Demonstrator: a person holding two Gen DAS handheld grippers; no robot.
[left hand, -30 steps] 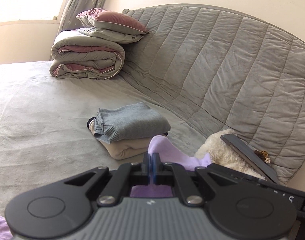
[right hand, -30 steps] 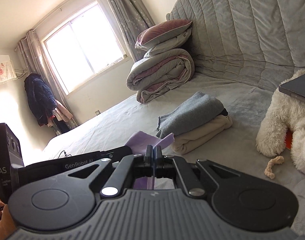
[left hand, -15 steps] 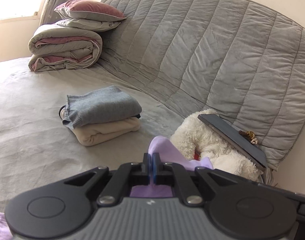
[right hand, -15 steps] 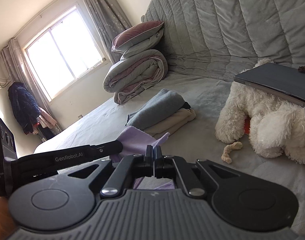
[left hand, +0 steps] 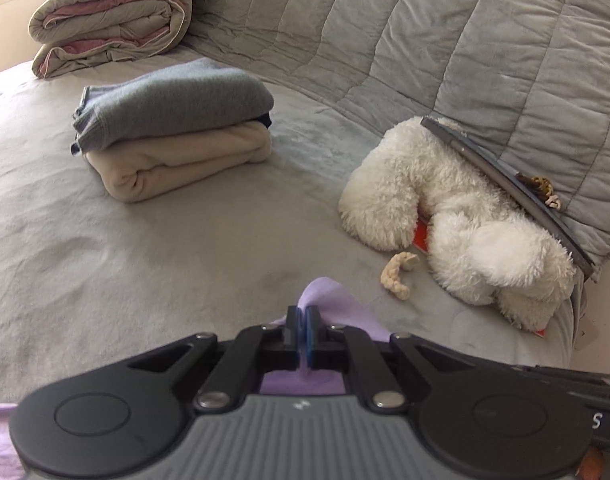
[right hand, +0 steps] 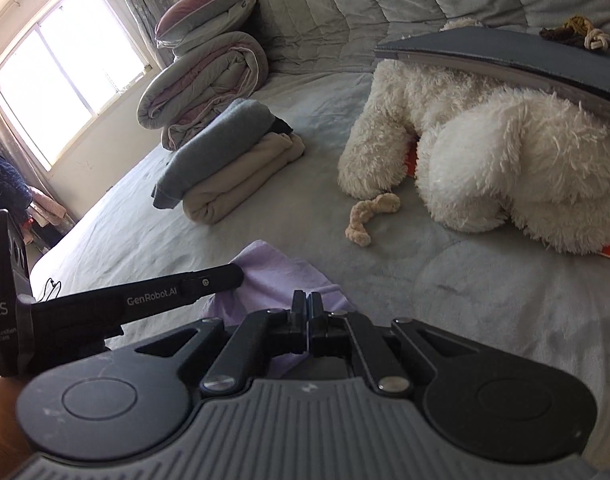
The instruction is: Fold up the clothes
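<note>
Pinching a lilac garment [left hand: 329, 300], the left gripper [left hand: 304, 334] has its jaws clenched on a raised fold of the cloth, which pokes up just ahead of the tips and shows again behind them. Beside it, the right gripper [right hand: 307, 316] has its jaws pressed together too; lilac cloth lies right at and under the tips, though whether any is caught between them I cannot tell. From the right wrist view the garment [right hand: 277, 276] spreads ahead and to the left of those jaws, partly under the dark bar of the other tool, low against the grey bed [left hand: 105, 260].

By its look the cloth is thin, soft and light: it drapes and puckers where it is held, so it will sag and slide unless it is taken at an edge or corner, with the two holds set apart along one hem to keep that edge taut.

Farther ahead and to the left of the jaws sits a stack of folded clothes [left hand: 173, 128], grey over cream, well apart from the lilac piece. Ahead and to the right lies a white plush toy [left hand: 445, 208] with a dark flat case [left hand: 505, 172] resting on it. Beyond those, a rolled duvet [left hand: 109, 24] lies against the quilted backrest.
</note>
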